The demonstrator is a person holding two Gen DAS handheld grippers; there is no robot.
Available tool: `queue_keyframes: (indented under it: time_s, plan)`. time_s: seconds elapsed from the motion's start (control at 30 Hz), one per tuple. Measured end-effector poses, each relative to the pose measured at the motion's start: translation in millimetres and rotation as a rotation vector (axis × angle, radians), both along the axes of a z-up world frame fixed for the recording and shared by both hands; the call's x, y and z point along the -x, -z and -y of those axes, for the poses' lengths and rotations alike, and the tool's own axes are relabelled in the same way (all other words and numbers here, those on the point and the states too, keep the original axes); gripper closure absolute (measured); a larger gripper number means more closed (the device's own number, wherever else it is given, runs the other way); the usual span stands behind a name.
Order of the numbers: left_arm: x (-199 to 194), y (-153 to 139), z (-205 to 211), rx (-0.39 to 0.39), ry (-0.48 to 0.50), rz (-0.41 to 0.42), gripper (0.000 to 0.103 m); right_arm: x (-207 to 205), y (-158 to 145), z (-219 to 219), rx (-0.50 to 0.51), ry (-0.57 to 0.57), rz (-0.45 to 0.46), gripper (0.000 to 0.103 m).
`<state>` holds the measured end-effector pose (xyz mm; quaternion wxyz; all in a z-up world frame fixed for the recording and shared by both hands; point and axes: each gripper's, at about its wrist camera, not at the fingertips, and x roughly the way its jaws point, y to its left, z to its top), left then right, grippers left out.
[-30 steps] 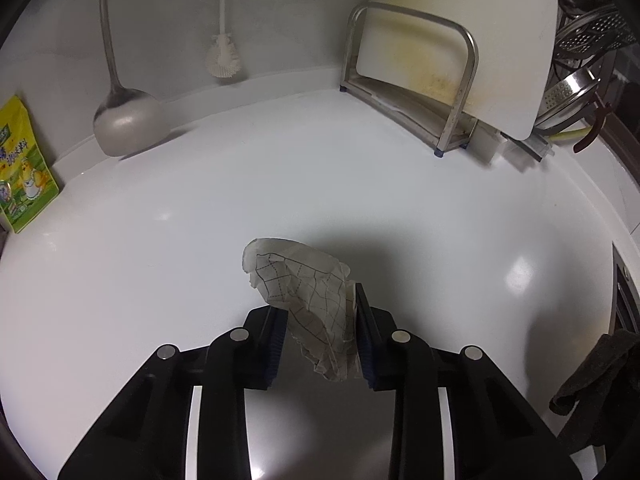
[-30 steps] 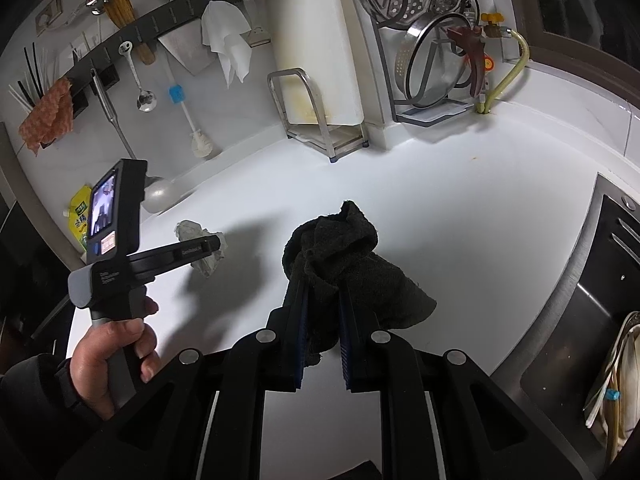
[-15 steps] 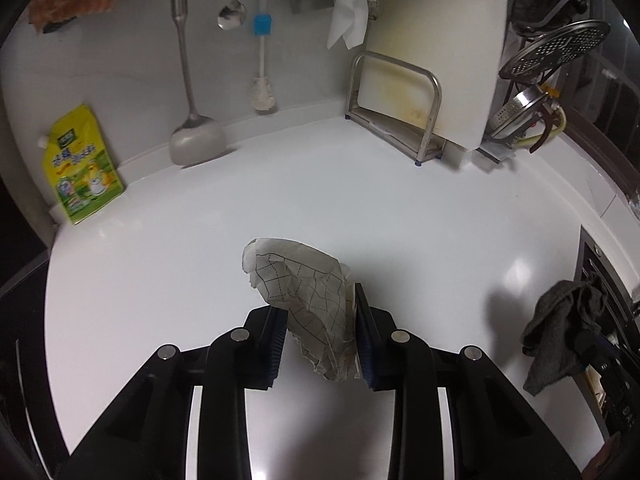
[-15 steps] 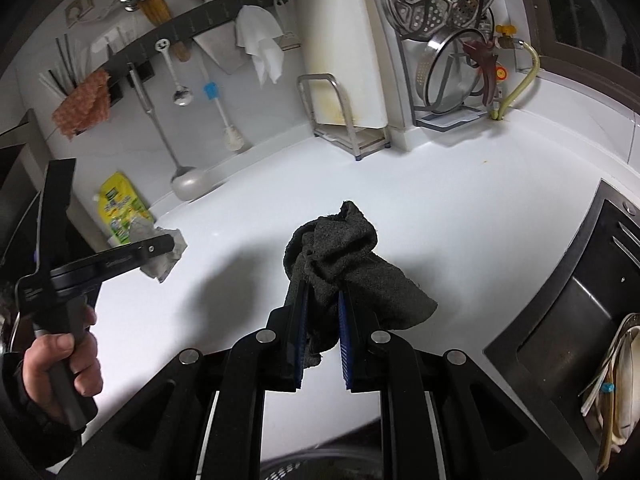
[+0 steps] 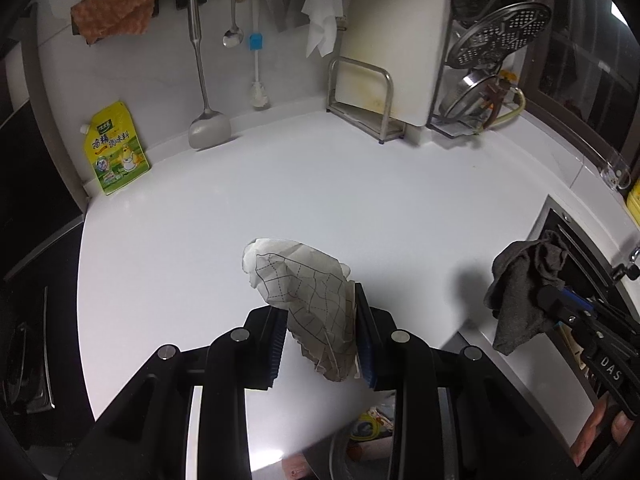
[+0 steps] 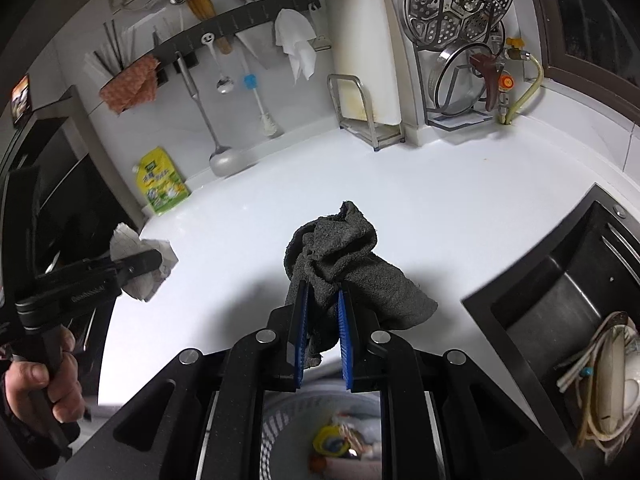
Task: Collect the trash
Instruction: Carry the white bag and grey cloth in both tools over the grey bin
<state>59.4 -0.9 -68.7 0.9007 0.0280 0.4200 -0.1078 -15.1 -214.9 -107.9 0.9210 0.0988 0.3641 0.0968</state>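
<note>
Clamping crumpled grid-lined paper (image 5: 312, 292) between its pads, the left gripper (image 5: 320, 336) hangs above the white counter (image 5: 360, 184). At three o'clock, the right gripper (image 6: 323, 332) pinches a grey rag (image 6: 340, 256); a trash basket (image 6: 280, 432) sits at six o'clock.

everything placed against the cutting board rack (image 6: 366, 114) at the back of the counter (image 6: 420, 208)

left of the rack along the wall: a brush (image 6: 264, 110), a ladle (image 6: 212, 120), then a pouch (image 6: 162, 182) leaning at the counter's far left end — right of the rack, a lid stand (image 6: 460, 92). in front of the rack, above the counter, a cloth (image 6: 344, 256) sits between the right gripper (image 6: 323, 322) pads, with crumpled paper (image 6: 140, 260) in the left gripper (image 5: 320, 332) further left. the sink (image 6: 560, 300) lies front-right of the rack — a basket (image 6: 320, 436) below the near edge.
</note>
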Motion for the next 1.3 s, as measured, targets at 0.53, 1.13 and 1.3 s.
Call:
queue_keyframes:
  time_s: [0.53, 1.13, 1.3]
  plan:
    - [87, 15, 29, -0.002, -0.046, -0.042, 0.073, 71, 10, 17, 0.047, -0.125, -0.068, 0.089]
    - [132, 42, 62, -0.004, -0.052, -0.108, 0.073, 110, 36, 24, 0.042, -0.209, -0.118, 0.089]
    - [134, 53, 67, -0.010, -0.052, -0.134, 0.073, 112, 48, 21, 0.049, -0.219, -0.150, 0.089]
